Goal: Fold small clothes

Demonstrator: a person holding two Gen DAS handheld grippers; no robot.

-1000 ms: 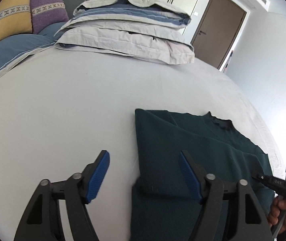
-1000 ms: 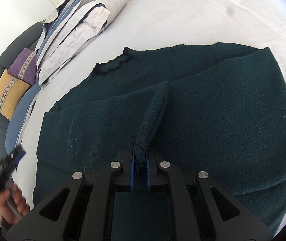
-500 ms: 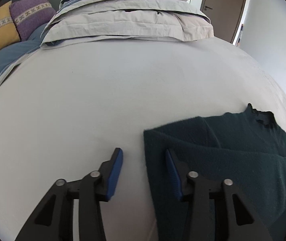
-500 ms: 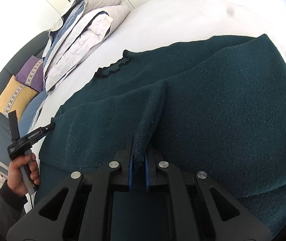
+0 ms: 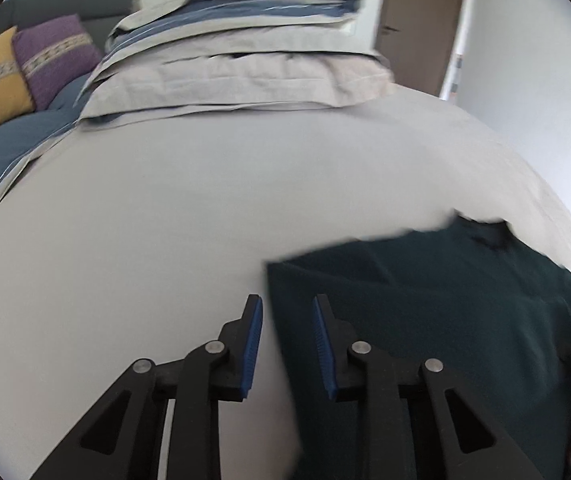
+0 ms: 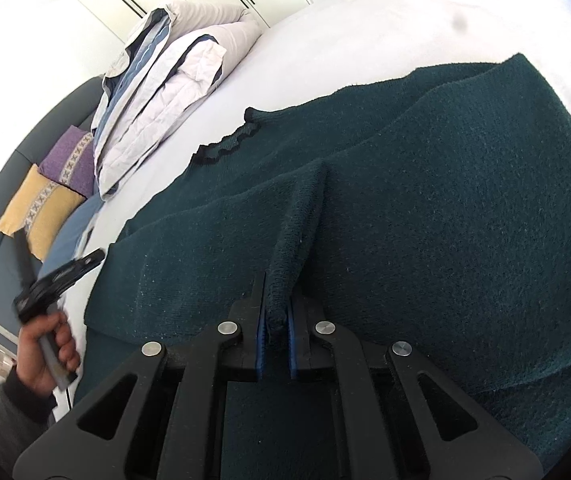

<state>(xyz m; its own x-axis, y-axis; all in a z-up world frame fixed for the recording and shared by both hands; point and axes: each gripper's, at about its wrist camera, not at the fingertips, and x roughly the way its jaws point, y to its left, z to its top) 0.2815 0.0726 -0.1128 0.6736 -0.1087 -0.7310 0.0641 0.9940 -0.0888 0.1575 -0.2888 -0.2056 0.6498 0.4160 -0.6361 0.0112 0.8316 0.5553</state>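
Right wrist: sweater (image 6: 425, 208) fold between jaws.

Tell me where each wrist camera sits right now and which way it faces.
Left wrist: behind the open left gripper, low over the bed, facing the stacked bedding; its fingers straddle the sweater's left edge without gripping.
Right wrist: behind the right gripper, shut on a raised sweater fold, facing across the sweater toward the bedding; the left hand with its gripper handle shows at left.
Shared: sweater, bedding, cushions.
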